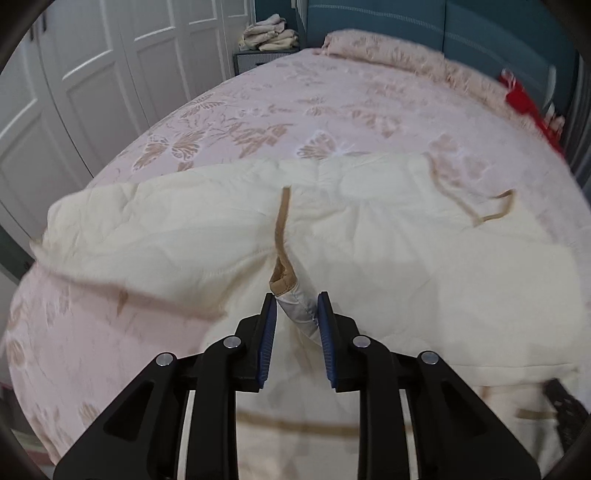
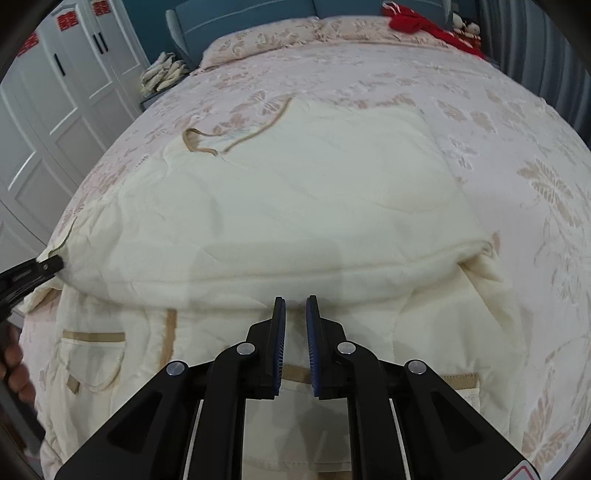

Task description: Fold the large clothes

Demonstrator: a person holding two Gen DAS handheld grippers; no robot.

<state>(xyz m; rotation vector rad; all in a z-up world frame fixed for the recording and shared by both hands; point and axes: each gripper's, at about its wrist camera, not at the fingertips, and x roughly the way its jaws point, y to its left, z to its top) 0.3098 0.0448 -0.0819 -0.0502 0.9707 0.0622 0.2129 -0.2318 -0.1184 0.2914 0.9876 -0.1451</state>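
A large cream padded garment (image 2: pixel 280 206) with tan trim lies partly folded on the bed; it also shows in the left wrist view (image 1: pixel 369 236). My left gripper (image 1: pixel 297 301) is shut on a bunched tan-trimmed edge of the garment (image 1: pixel 291 295) and holds it lifted. It appears at the left edge of the right wrist view (image 2: pixel 51 264), gripping the garment's left corner. My right gripper (image 2: pixel 295 306) hovers just above the fold, jaws slightly apart with nothing between them. A pocket (image 2: pixel 92 358) shows on the lower layer.
The pink butterfly-patterned bedspread (image 2: pixel 498 122) covers the bed. Pillows (image 2: pixel 266 37) and a red cloth (image 2: pixel 417 22) lie at the headboard. White wardrobe doors (image 1: pixel 92 74) stand at the left. A pile of folded clothes (image 1: pixel 269 33) sits on a bedside table.
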